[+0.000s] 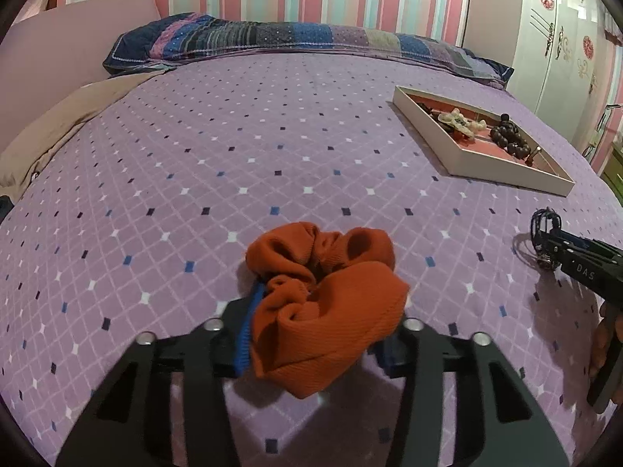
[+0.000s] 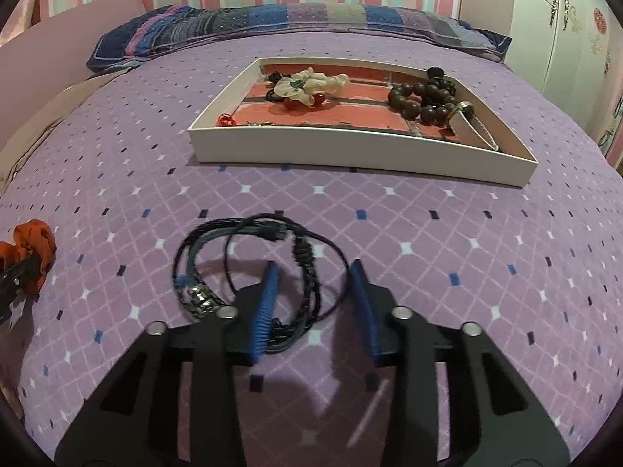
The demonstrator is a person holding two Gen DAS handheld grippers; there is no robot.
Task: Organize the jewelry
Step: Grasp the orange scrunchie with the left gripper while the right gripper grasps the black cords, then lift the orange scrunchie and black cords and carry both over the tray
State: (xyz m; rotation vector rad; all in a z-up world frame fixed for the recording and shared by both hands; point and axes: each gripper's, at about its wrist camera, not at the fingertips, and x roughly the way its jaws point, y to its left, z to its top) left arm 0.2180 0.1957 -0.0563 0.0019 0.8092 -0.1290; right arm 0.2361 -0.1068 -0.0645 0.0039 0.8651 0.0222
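An orange fabric scrunchie [image 1: 323, 292] lies on the purple bedspread and fills the gap between the blue pads of my left gripper [image 1: 323, 311], which is shut on it. The scrunchie [image 2: 33, 241] also shows at the left edge of the right wrist view. A bundle of black cord bracelets [image 2: 249, 257] with a metal charm lies in front of my right gripper [image 2: 314, 268]. Some cords run between its blue pads, left pad beside them, right pad apart, so it stands open. In the left wrist view the right gripper [image 1: 545, 241] is at the far right.
A shallow white tray [image 2: 350, 148] with a red lining sits further up the bed, holding a cream flower hair tie [image 2: 307, 83], dark wooden beads [image 2: 424, 101] and a white strap. A patterned pillow [image 1: 272, 39] lies at the headboard, and a white wardrobe [image 1: 557, 39] stands on the right.
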